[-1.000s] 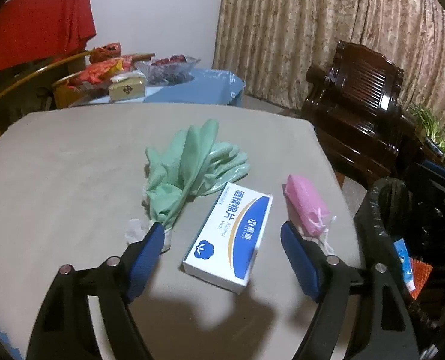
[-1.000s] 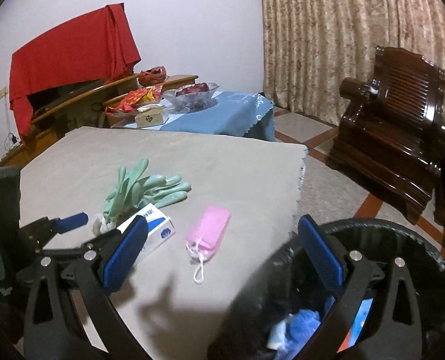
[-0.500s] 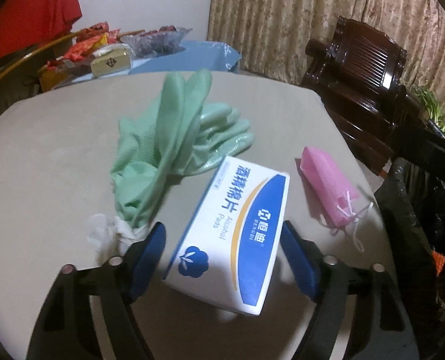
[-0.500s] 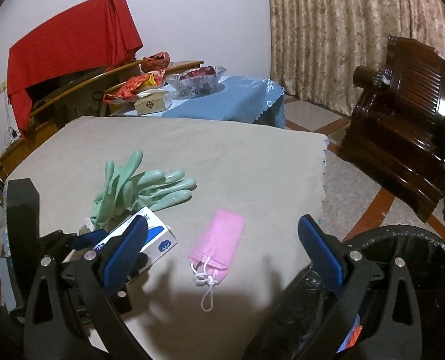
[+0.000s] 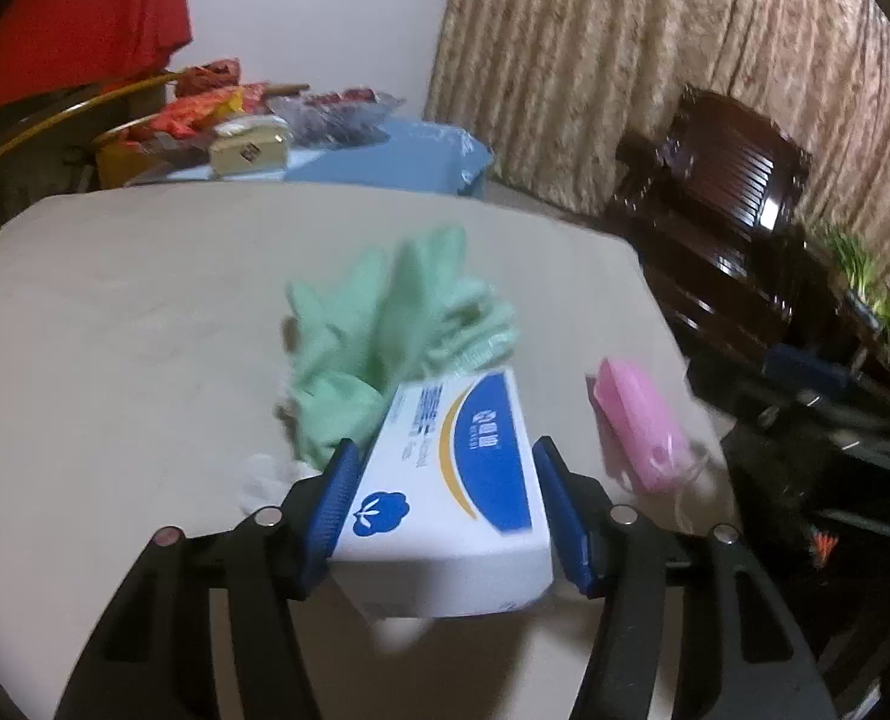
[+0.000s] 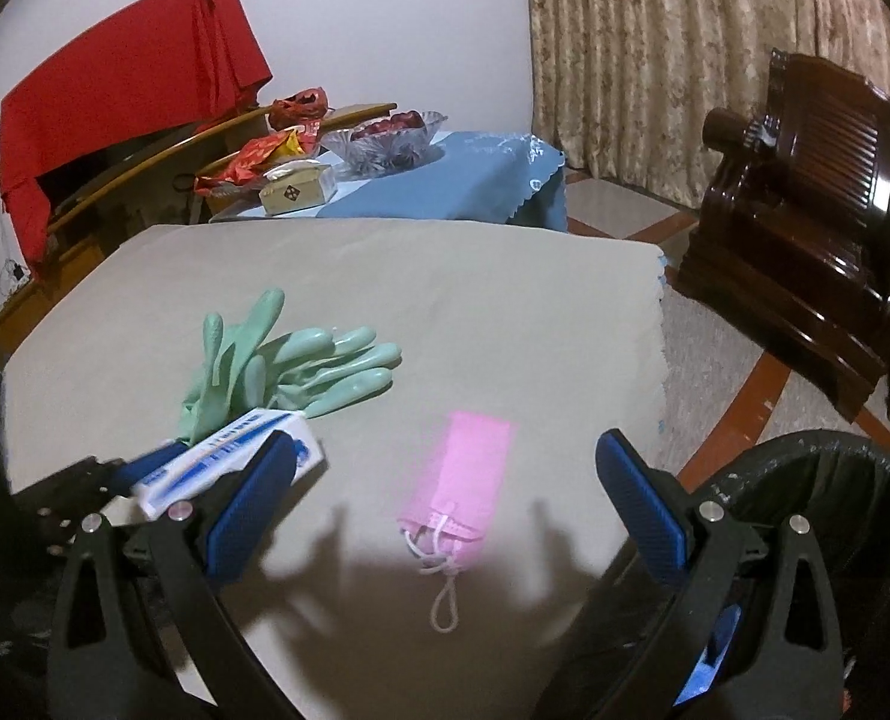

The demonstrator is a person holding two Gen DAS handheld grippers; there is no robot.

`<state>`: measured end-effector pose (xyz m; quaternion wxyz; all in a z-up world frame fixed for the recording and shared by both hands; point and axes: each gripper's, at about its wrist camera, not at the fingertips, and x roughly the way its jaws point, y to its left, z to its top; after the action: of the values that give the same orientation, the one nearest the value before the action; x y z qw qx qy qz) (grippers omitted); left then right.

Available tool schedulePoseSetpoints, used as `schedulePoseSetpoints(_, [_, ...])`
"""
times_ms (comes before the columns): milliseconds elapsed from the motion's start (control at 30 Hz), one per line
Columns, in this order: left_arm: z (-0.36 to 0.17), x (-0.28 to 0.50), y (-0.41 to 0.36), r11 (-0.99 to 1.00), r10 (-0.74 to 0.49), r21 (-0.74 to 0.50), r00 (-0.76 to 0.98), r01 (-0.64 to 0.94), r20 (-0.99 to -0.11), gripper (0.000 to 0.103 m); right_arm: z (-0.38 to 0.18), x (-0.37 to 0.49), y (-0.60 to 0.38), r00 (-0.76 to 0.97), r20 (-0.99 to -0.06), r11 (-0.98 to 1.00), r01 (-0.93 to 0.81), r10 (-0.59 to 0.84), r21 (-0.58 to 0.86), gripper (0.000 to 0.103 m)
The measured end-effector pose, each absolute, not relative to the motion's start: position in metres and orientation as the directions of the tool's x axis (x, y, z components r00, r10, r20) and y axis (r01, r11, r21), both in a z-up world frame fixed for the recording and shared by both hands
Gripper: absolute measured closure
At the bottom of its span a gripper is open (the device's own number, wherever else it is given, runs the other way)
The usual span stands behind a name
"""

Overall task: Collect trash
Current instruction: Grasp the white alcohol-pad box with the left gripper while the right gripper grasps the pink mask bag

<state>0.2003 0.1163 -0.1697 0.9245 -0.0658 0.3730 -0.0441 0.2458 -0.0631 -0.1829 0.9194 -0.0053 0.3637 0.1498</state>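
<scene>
My left gripper [image 5: 445,504] is shut on a white and blue alcohol-pad box [image 5: 457,474] and holds it lifted off the grey table [image 5: 115,330]; the box also shows in the right wrist view [image 6: 229,456]. Green rubber gloves [image 5: 397,324] lie behind it, also seen in the right wrist view [image 6: 301,360]. A pink mask [image 6: 463,474] with white loops lies on the table between the fingers of my open, empty right gripper [image 6: 445,510]; it also shows in the left wrist view [image 5: 637,426].
A black-lined trash bin [image 6: 817,480] stands off the table's right edge. A dark wooden chair [image 6: 805,192] is beyond it. A blue-clothed side table [image 6: 445,180] with snacks and a glass bowl stands behind.
My left gripper moved forward around the box, closed on its sides and raised it. My right gripper moved from over the bin toward the pink mask.
</scene>
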Motion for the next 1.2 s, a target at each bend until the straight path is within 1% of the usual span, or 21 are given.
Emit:
schedulePoseSetpoints(133, [-0.165,0.194,0.125,0.987,-0.138,-0.155,0.722,0.042,-0.678,0.045,-0.188,0.248,-0.055,0.675,-0.690,0.960,-0.257,0.260,0.110,0.006])
schedulePoseSetpoints(267, [-0.177,0.193,0.129,0.986,-0.149,-0.159,0.692,0.050,-0.707,0.045,-0.190,0.247,-0.045,0.670,-0.697,0.960,-0.262,0.256,0.101,0.006])
schedulePoseSetpoints(367, [-0.189,0.194,0.132,0.982,-0.170,-0.184,0.659,0.049,-0.733,0.045,-0.193,0.247,-0.042,0.666,-0.705,0.964,-0.250,0.242,0.095,0.006])
schedulePoseSetpoints(467, [-0.196,0.196,0.130,0.980,-0.180,-0.191,0.646,0.054,-0.742,0.045,-0.198,0.249,-0.041,0.661,-0.715,0.968,-0.232,0.227,0.093,0.006])
schedulePoseSetpoints(667, [-0.191,0.192,0.136,0.982,-0.160,-0.187,0.691,0.037,-0.705,0.047,-0.204,0.248,-0.037,0.667,-0.719,0.976,-0.202,0.196,0.078,0.006])
schedulePoseSetpoints(800, [-0.186,0.188,0.146,0.983,-0.140,-0.184,0.713,0.016,-0.687,0.047,-0.216,0.254,-0.037,0.655,-0.739,0.985,-0.154,0.160,0.077,0.006])
schedulePoseSetpoints(900, [-0.183,0.187,0.152,0.983,-0.136,-0.185,0.721,0.011,-0.680,0.047,-0.223,0.258,-0.034,0.648,-0.750,0.989,-0.136,0.134,0.060,0.014])
schedulePoseSetpoints(933, [-0.182,0.187,0.152,0.983,-0.136,-0.186,0.722,0.011,-0.678,0.047,-0.226,0.260,-0.033,0.644,-0.754,0.990,-0.133,0.125,0.051,0.019])
schedulePoseSetpoints(1000, [-0.181,0.187,0.153,0.982,-0.137,-0.189,0.726,0.010,-0.674,0.047,-0.232,0.263,-0.031,0.630,-0.769,0.991,-0.128,0.109,0.035,0.023])
schedulePoseSetpoints(1033, [-0.179,0.187,0.153,0.981,-0.138,-0.191,0.727,0.010,-0.673,0.047,-0.236,0.266,-0.030,0.620,-0.777,0.991,-0.127,0.104,0.031,0.027])
schedulePoseSetpoints(1067, [-0.178,0.187,0.154,0.981,-0.139,-0.192,0.729,0.010,-0.671,0.047,-0.238,0.266,-0.030,0.614,-0.782,0.991,-0.128,0.104,0.031,0.034])
schedulePoseSetpoints(1100, [-0.178,0.187,0.153,0.981,-0.138,-0.192,0.730,0.009,-0.670,0.047,-0.242,0.267,-0.030,0.602,-0.792,0.990,-0.134,0.105,0.029,0.038])
schedulePoseSetpoints(1167, [-0.176,0.187,0.153,0.981,-0.137,-0.193,0.733,0.009,-0.667,0.047,-0.247,0.268,-0.029,0.582,-0.805,0.988,-0.149,0.113,0.031,0.057])
schedulePoseSetpoints(1200, [-0.175,0.186,0.153,0.981,-0.136,-0.193,0.734,0.008,-0.665,0.047,-0.248,0.267,-0.030,0.575,-0.809,0.988,-0.153,0.118,0.035,0.063])
